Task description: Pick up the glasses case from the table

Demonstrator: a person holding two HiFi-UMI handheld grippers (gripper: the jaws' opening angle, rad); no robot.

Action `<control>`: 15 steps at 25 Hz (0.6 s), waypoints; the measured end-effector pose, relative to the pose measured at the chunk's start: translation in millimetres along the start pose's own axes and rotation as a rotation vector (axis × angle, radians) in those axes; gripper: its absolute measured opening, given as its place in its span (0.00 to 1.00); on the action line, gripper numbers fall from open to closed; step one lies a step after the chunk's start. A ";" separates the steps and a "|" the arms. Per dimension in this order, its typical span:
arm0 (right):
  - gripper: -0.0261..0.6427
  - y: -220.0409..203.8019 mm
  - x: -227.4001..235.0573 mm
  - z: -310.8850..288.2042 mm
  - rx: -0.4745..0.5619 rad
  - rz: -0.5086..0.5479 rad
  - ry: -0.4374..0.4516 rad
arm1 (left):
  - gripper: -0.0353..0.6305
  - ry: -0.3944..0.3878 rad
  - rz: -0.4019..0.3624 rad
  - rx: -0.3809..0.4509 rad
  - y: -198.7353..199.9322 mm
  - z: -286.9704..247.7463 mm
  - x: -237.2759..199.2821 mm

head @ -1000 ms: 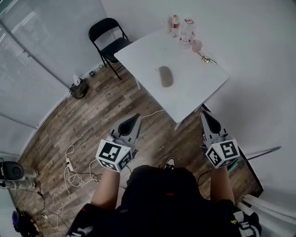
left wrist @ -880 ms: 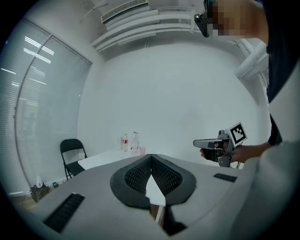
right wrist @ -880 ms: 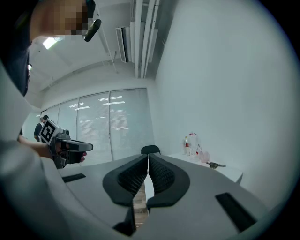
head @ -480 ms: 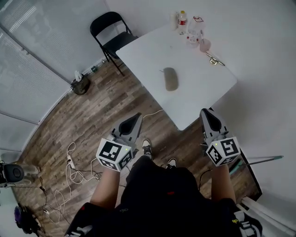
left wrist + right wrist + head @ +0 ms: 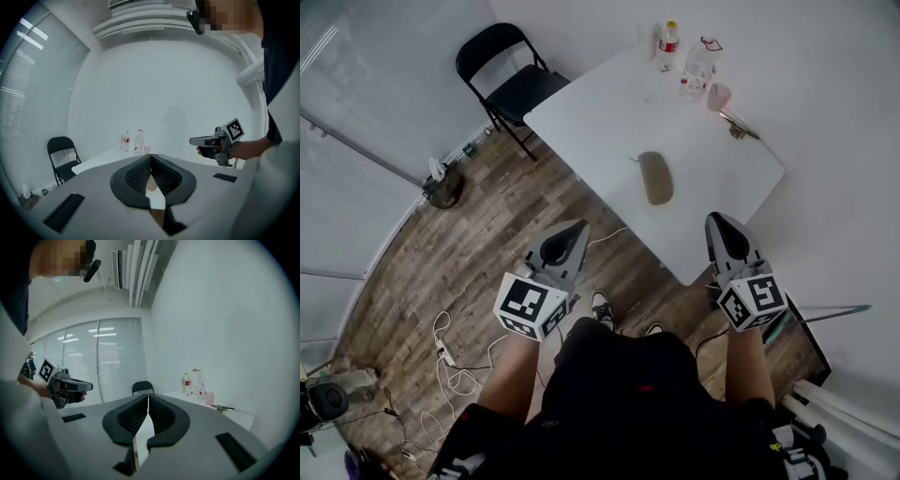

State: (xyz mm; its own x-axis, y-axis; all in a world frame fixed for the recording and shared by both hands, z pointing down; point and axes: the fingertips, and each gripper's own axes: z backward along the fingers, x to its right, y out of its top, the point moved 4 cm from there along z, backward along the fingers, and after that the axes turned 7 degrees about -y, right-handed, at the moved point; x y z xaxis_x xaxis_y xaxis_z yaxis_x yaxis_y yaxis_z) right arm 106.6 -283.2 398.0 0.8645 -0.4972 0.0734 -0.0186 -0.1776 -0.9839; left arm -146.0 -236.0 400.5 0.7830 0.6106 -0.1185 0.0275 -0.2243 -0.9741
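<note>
The glasses case (image 5: pixel 655 177), an olive-brown oval, lies flat near the middle of the white table (image 5: pixel 581 112), ahead of both grippers. My left gripper (image 5: pixel 577 228) hangs over the wooden floor short of the table's near edge, jaws shut and empty. My right gripper (image 5: pixel 715 221) hovers at the table's near corner, also shut on nothing. In the left gripper view the shut gripper (image 5: pixel 151 157) hides the case, and the right gripper (image 5: pixel 200 140) shows beside it. In the right gripper view the shut gripper (image 5: pixel 148 396) likewise covers the case.
At the table's far end stand bottles (image 5: pixel 668 42), a pink cup (image 5: pixel 719 97) and a small metal object (image 5: pixel 739 127). A black folding chair (image 5: pixel 511 80) stands left of the table. Cables (image 5: pixel 450 361) lie on the floor. A white wall runs close on the right.
The person has stepped toward the table; both grippers have come forward, and the table and the case now lie nearer to them. Both jaws stayed shut.
</note>
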 end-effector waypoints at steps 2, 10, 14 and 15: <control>0.07 0.8 -10.5 -11.9 -0.011 0.015 -0.016 | 0.08 -0.018 0.012 0.009 -0.5 1.4 -18.4; 0.08 -14.0 -7.0 -62.2 -0.087 0.021 -0.037 | 0.08 -0.020 0.052 0.006 -7.4 -9.8 -58.1; 0.21 -31.1 7.2 -95.4 -0.131 0.029 -0.051 | 0.08 0.004 0.083 -0.009 -17.6 -15.0 -61.7; 0.30 -37.9 11.1 -104.8 -0.154 0.023 -0.047 | 0.08 0.008 0.094 -0.014 -20.9 -16.1 -60.8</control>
State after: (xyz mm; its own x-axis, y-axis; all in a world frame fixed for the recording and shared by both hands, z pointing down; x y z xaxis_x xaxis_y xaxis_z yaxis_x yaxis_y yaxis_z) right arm 64.2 -371.0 453.2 0.8854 -0.4630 0.0400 -0.1121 -0.2963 -0.9485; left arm -184.2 -280.7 431.2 0.7877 0.5801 -0.2073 -0.0376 -0.2906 -0.9561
